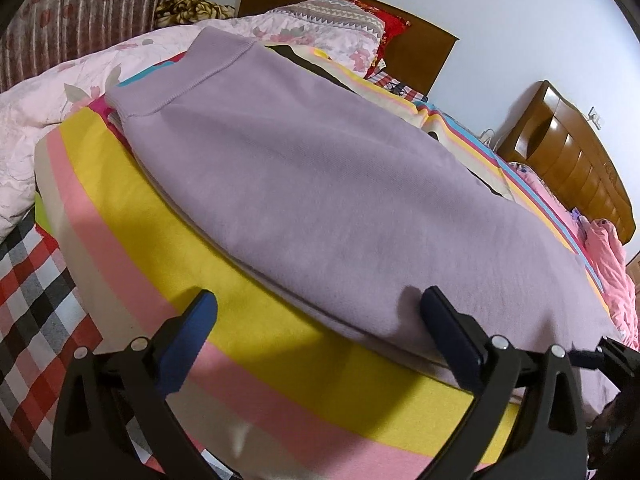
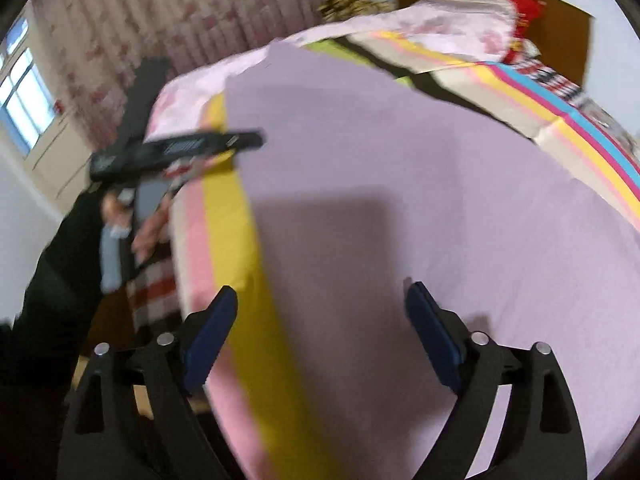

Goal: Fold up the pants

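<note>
The lilac pants [image 1: 320, 184] lie flat on a striped blanket [image 1: 132, 216] that covers the bed. In the left wrist view the ribbed waistband [image 1: 180, 76] sits at 11 o'clock, and the near folded edge runs from 9 o'clock down to 4 o'clock.

Left gripper [image 1: 318, 312]: jaws spread wide, holding nothing. The right fingertip [image 1: 434, 300] touches the near edge of the pants. The left fingertip is over bare yellow stripe. Open blanket extends from 7 to 10 o'clock. A checked sheet [image 1: 28, 276] borders it at 8 o'clock.

Right gripper [image 2: 320, 308]: jaws spread wide, holding nothing, positioned over the pants [image 2: 400, 200]. This view is motion-blurred. The left edge of the pants runs from 11 o'clock to 6 o'clock, beside the yellow and pink stripes. The left gripper [image 2: 224, 142] appears at 9 o'clock, at that edge. A pink floral quilt [image 1: 48, 104] bounds the far side at 10 to 12 o'clock. A wooden headboard [image 1: 420, 44] stands at 1 o'clock.
</note>
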The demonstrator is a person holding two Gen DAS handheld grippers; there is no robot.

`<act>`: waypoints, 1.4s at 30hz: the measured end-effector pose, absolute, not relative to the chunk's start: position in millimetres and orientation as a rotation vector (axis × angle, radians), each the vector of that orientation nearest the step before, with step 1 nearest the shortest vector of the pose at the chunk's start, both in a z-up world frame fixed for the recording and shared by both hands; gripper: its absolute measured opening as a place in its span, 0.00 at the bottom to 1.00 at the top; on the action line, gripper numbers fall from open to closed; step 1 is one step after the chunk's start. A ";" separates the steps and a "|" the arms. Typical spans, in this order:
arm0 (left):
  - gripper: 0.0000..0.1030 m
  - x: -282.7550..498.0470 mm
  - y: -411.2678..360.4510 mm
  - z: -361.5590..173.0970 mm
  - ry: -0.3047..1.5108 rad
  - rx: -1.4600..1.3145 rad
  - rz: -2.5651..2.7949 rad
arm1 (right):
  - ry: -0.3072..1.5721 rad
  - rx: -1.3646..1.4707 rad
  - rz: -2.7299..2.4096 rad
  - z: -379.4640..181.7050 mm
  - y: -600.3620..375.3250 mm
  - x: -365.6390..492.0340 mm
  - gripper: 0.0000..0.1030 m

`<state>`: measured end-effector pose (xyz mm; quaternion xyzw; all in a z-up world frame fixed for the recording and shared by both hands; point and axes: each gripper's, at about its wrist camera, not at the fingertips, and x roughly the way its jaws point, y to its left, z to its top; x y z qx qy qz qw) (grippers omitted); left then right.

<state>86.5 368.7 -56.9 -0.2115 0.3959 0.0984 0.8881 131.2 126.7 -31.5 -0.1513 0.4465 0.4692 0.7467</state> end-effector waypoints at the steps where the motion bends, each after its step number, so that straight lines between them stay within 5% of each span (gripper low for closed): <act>1: 0.98 85.4 370.2 -54.5 0.820 -0.452 0.205 | 0.984 -0.333 1.040 -27.7 126.2 131.5 0.83; 6: 0.96 58.9 452.2 -47.6 0.619 -0.897 0.137 | 0.899 -0.227 0.966 4.0 103.2 158.2 0.83; 8: 0.81 60.5 483.6 -56.3 0.589 -1.005 0.128 | 0.878 -0.193 0.960 9.2 102.0 162.2 0.83; 19: 0.68 101.3 564.3 -76.6 0.521 -1.098 0.122 | 0.950 -0.224 0.992 -21.5 125.2 164.1 0.83; 22: 0.28 110.8 563.8 -79.1 0.553 -1.051 0.131 | 0.913 -0.213 1.021 -7.9 134.5 169.0 0.84; 24: 0.19 108.7 564.5 -83.2 0.529 -1.055 0.122 | 0.867 -0.223 1.037 3.5 148.3 171.9 0.85; 31: 0.13 99.4 535.5 -33.8 0.466 -0.864 0.200 | 0.988 -0.342 0.917 -33.2 203.3 211.9 0.89; 39: 0.13 98.0 443.3 82.4 0.355 -0.553 0.123 | 0.861 -0.467 0.849 -48.5 206.9 189.7 0.89; 42: 0.13 93.3 366.5 129.3 0.324 -0.365 0.025 | 0.788 -0.246 0.840 -14.2 154.6 178.3 0.89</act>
